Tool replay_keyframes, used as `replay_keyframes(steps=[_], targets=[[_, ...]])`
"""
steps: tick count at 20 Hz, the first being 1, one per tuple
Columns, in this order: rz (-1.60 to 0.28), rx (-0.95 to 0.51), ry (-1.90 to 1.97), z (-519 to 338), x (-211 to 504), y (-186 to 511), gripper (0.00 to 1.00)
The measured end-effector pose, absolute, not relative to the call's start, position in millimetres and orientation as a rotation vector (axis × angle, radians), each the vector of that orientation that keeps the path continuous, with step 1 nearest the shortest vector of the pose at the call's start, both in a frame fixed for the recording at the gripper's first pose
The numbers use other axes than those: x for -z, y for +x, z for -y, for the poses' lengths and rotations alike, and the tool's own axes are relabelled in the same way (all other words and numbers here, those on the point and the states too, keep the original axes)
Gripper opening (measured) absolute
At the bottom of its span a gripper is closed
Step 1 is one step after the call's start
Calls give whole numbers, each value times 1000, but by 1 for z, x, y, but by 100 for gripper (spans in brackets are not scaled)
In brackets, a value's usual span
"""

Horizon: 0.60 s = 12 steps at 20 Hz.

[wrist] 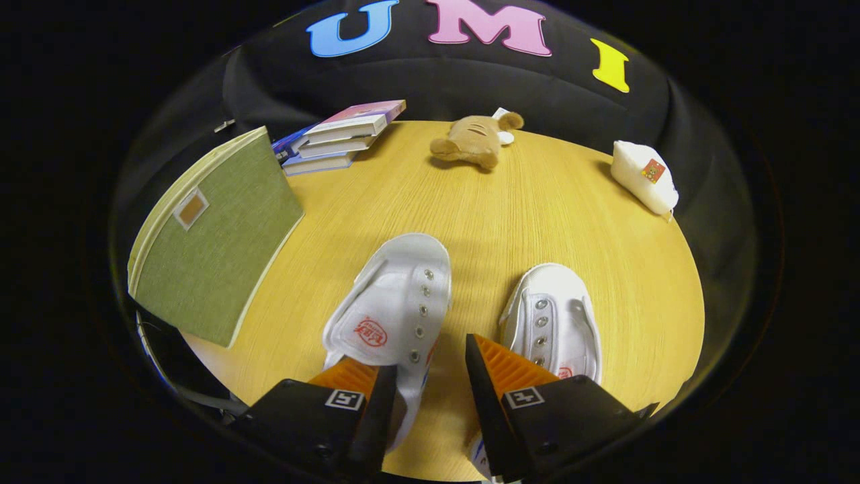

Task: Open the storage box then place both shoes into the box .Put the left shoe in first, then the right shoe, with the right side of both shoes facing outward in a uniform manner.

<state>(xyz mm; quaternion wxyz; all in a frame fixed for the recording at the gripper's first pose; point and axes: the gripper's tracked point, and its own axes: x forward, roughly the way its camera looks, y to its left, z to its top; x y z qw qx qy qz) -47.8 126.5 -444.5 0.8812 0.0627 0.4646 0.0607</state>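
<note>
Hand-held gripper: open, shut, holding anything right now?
Hand-held gripper: open, holding nothing; its orange ribbed fingers hover apart over the two white canvas shoes on the round wooden table.

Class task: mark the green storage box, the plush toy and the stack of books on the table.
Green storage box (215, 255), gripper view: middle of its fabric lid.
Plush toy (474, 140), gripper view: its brown body.
Stack of books (346, 134), gripper view: page edges.

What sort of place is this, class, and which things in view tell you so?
Probably a staged test booth set up like a home. A round wooden table stands against black cloth, bearing two white shoes, a green storage box, books and a plush toy. The tool hangs open above the shoes.
</note>
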Motion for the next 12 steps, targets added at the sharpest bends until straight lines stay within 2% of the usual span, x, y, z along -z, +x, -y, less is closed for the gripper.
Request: replay_keyframes(steps=[1, 2, 4, 6, 12], targets=[[-962, -118, 126, -130, 447, -45, 55], [-958, -104, 104, -130, 449, -45, 35], [-938, -85, 65, -126, 449, -42, 14], [-939, -116, 109, -131, 447, -41, 9], [-925, -89, 202, -125, 420, -38, 5]])
